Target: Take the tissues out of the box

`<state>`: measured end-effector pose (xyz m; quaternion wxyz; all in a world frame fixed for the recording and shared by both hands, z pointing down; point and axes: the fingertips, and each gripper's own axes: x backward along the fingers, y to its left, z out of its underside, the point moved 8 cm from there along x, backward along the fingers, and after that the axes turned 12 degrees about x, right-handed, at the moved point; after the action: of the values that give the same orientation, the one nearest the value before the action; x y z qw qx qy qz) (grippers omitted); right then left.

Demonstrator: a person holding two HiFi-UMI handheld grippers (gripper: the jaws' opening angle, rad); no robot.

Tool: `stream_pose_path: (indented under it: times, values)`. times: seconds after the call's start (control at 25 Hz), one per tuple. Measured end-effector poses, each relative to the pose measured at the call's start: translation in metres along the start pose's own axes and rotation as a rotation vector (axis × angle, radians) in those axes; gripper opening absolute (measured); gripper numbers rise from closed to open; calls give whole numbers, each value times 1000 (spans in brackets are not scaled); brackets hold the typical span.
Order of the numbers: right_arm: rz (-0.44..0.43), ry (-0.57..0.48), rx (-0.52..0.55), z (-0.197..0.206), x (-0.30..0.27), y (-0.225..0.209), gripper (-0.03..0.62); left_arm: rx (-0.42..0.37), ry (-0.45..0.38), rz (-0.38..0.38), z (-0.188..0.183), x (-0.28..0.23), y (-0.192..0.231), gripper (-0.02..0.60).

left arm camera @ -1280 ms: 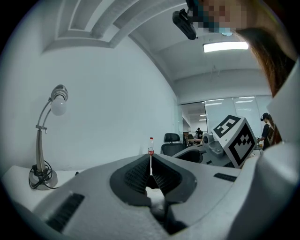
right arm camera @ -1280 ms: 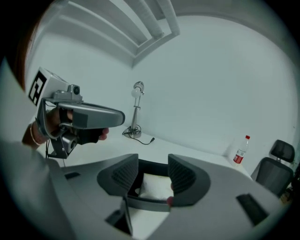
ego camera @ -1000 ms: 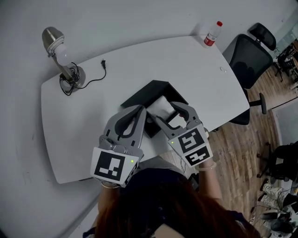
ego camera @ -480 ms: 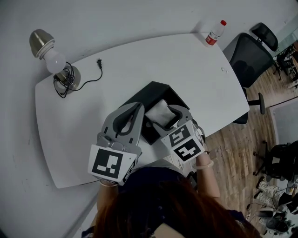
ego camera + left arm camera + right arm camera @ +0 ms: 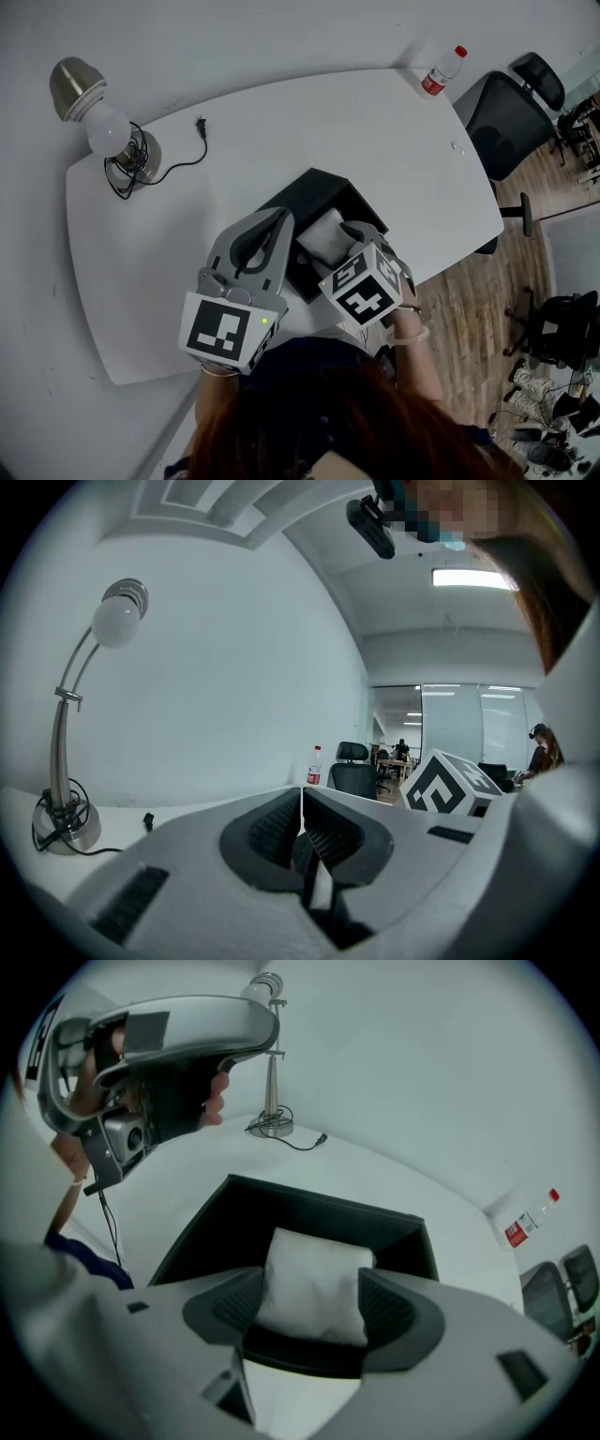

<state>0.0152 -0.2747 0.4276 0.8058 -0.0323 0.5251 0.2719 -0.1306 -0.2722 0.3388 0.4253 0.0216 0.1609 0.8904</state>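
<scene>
Looking down in the head view, the tissues (image 5: 321,232) rise out of the black box (image 5: 323,183) on the white table (image 5: 187,216). The right gripper (image 5: 336,246) reaches in from the person's side with one jaw on each flank of the pack. The left gripper (image 5: 281,217) lies by the box's left edge, off the tissues.

In the left gripper view, the left gripper (image 5: 300,825) has its jaws pressed together on nothing. It points across the table, with the right gripper's marker cube (image 5: 448,785) to its right.

In the right gripper view, the right gripper (image 5: 314,1283) clamps the white tissues (image 5: 314,1255) from both sides above the box (image 5: 309,1211). The pack's long axis runs away from the jaws toward the box mouth. I judge the pull should follow that axis, back and up out of the box, and the right hand already has the hold.
</scene>
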Motion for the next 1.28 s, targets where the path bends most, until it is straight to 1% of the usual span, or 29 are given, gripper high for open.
stream_pose_path:
  times: [0.24, 0.4, 0.52, 0.64, 1.0, 1.28]
  values:
    - [-12, 84, -8, -1, -8, -1, 295, 7, 1, 1, -1, -4, 7, 26]
    - [-2, 123, -5, -2, -11, -1, 296, 14, 2, 3, 0, -7, 10, 26]
    - [3, 141, 5, -2, -12, -2, 293, 38, 9, 7, 0, -8, 9, 26]
    - [-6, 158, 14, -2, -13, -3, 290, 20, 7, 10, 2, -7, 10, 26]
    - [13, 148, 31, -3, -10, -1, 249, 12, -7, 10, 2, -2, 7, 26]
    - [11, 111, 20, -3, -5, -2, 241, 4, -7, 1, 1, 3, 4, 26]
